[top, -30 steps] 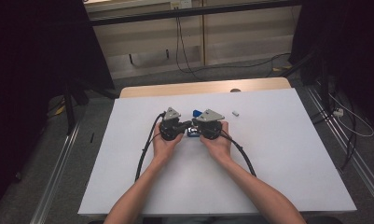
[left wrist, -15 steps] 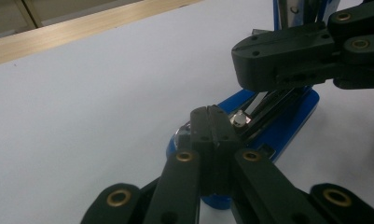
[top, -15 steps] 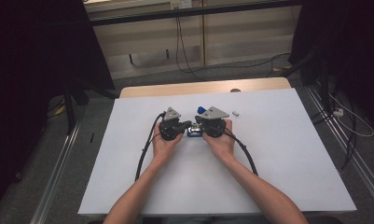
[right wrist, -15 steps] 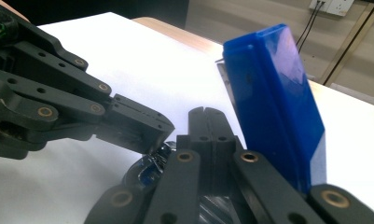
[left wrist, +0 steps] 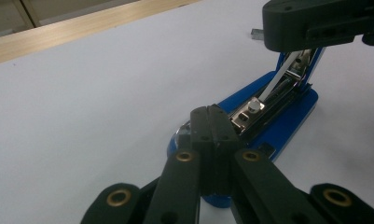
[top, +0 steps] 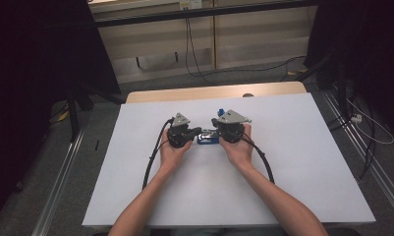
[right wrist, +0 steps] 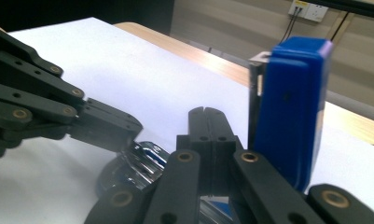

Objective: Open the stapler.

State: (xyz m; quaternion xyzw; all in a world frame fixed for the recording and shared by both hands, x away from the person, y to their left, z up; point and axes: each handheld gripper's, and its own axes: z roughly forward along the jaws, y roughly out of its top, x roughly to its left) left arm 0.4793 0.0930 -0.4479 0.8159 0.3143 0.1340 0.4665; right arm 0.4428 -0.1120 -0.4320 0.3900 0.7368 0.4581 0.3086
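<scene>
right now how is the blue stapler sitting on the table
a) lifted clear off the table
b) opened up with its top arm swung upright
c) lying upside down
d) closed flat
b, the stapler's blue base lies on the white table with the metal staple channel exposed, and its blue top stands upright beside the shut right claw.

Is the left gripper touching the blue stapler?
Touching. In the left gripper view, the shut left gripper presses its tips on the metal front of the open stapler.
</scene>
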